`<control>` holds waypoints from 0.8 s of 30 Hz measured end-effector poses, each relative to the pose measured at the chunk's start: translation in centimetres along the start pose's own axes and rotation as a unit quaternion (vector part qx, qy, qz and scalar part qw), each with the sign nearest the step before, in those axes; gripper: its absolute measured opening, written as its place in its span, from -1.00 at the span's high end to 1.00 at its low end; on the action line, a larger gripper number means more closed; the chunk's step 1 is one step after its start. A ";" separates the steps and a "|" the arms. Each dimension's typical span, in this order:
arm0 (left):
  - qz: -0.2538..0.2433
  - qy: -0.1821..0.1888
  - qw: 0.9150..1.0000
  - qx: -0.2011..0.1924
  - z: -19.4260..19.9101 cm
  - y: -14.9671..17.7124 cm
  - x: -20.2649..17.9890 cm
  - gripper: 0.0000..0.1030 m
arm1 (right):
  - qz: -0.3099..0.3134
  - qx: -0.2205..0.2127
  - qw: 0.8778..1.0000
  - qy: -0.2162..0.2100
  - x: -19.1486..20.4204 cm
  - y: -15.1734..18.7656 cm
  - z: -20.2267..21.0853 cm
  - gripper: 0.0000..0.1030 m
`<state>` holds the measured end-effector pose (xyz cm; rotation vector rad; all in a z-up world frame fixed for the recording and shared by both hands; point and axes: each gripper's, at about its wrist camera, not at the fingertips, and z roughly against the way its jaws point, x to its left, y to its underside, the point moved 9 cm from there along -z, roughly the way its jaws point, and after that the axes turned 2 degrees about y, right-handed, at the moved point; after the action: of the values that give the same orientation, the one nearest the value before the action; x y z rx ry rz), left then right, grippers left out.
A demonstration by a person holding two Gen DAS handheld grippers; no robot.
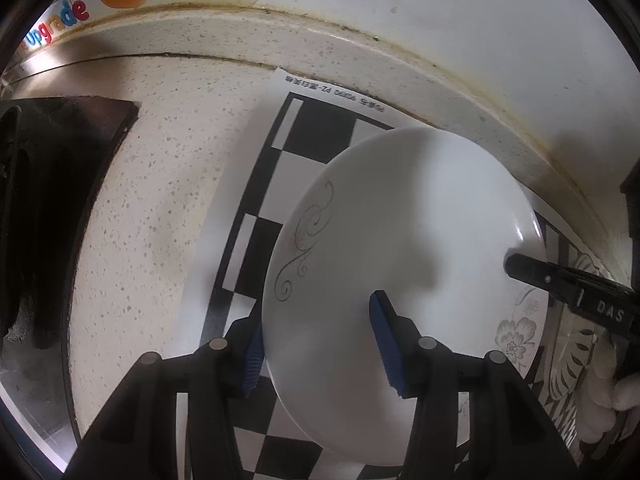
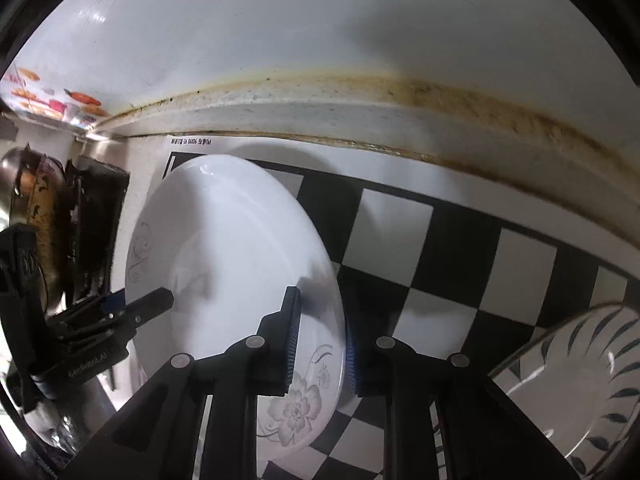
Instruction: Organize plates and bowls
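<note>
White plate (image 1: 400, 240) on checkered mat (image 1: 312, 136), rim between both claws

Your left gripper (image 1: 320, 344), black-framed with blue ribbed pads, points steeply downward; its jaws straddle the near-left rim of the white floral-patterned plate (image 1: 400, 240), one pad at the outer edge, the other over the inner surface. Your right gripper (image 2: 320, 344), of identical build, also points steeply downward and clamps the opposite rim. A white-gloved hand (image 1: 616, 396) holds the right gripper.
</note>
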<state>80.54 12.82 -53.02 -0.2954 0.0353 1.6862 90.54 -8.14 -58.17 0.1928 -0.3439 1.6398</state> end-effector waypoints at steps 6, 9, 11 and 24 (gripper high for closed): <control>-0.014 0.003 1.000 -0.013 1.7 1.5 -0.7 0.16 | -0.006 -0.005 1.000 -0.007 0.0 1.0 0.7 0.58; -0.017 0.005 1.000 -0.021 2.9 1.9 -0.9 0.16 | -0.008 -0.014 1.000 -0.012 0.3 1.4 1.7 0.58; -0.020 0.010 0.999 -0.025 3.9 1.8 -0.9 0.16 | -0.009 -0.021 1.000 -0.014 0.5 1.8 2.7 0.59; -0.056 0.027 0.996 -0.058 11.3 5.3 -5.7 0.16 | -0.021 -0.062 0.997 -0.033 -0.4 9.0 11.7 0.60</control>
<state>74.04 8.74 -41.67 -0.4222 -0.0380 1.5720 80.74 -13.06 -48.26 0.1593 -0.4881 1.5682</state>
